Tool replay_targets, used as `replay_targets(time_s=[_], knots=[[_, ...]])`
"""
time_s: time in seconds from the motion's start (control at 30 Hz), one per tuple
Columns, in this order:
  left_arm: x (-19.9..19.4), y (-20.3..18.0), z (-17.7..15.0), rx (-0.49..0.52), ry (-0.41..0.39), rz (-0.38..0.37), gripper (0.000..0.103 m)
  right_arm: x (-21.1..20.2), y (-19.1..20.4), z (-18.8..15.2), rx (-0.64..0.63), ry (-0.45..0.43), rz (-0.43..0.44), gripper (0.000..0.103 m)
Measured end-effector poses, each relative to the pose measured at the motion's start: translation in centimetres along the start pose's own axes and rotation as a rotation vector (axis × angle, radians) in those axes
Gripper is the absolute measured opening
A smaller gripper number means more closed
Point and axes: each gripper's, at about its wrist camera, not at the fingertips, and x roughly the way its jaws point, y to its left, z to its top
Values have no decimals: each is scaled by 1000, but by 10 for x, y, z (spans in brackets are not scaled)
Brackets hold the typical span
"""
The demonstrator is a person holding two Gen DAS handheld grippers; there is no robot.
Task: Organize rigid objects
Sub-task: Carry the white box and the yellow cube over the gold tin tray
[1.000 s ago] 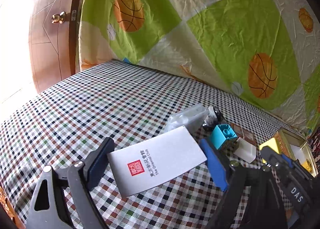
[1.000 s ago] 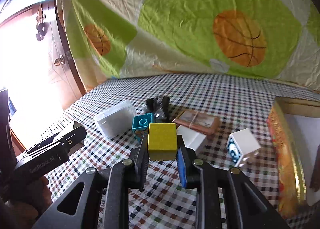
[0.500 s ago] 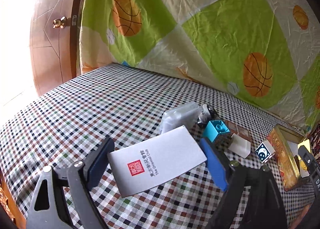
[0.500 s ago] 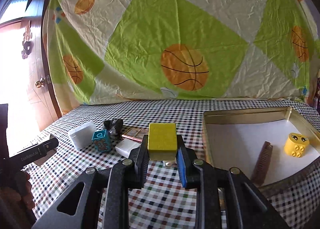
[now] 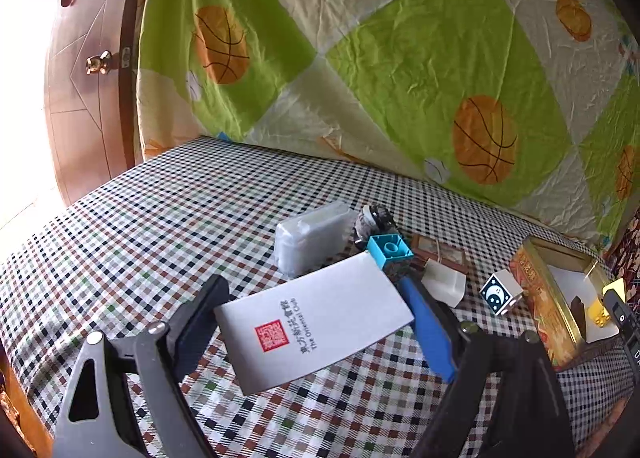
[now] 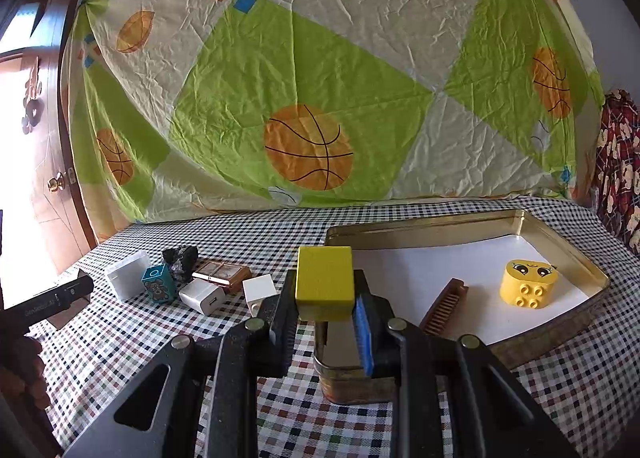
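While the right claw (image 6: 325, 300) is clenched on the yellow block (image 6: 324, 283), it hangs at the near left corner of the gold tin (image 6: 560, 242), so the step in hand looks like carrying that block to the tin. Inside, on the white liner, a yellow face brick (image 6: 528, 283) sits at about three o'clock from the held block and a brown comb (image 6: 442, 308) lies between them. The next move, as I judge it, calls for carrying the block over the rim toward two o'clock and letting go on bare liner, clear of the comb.

Across the checked table (image 5: 160, 226), the left claw (image 5: 314, 322) grips a white card (image 5: 316, 322) by its edges, jaws spread wide. Unsorted pieces wait at its one o'clock: a clear box (image 5: 310, 236), a teal brick (image 5: 389, 248), a white charger (image 5: 444, 282) and a moon cube (image 5: 500, 293).
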Motion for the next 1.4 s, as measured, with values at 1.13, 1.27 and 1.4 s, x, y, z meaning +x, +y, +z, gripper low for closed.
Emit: replay_targets(time_s=[1.13,1.27,1.4], knots=[[-15,-93,23,160,-95,-119,88,-23,-106,36,-13,-114,-223,27],[-12,-133,25,208,-109,-203,88,-17,-124,44,-39,-126,-280,27],[-13,-177,26,262,-135,-267,88,-7,-146,46,-15,-126,-332,27]])
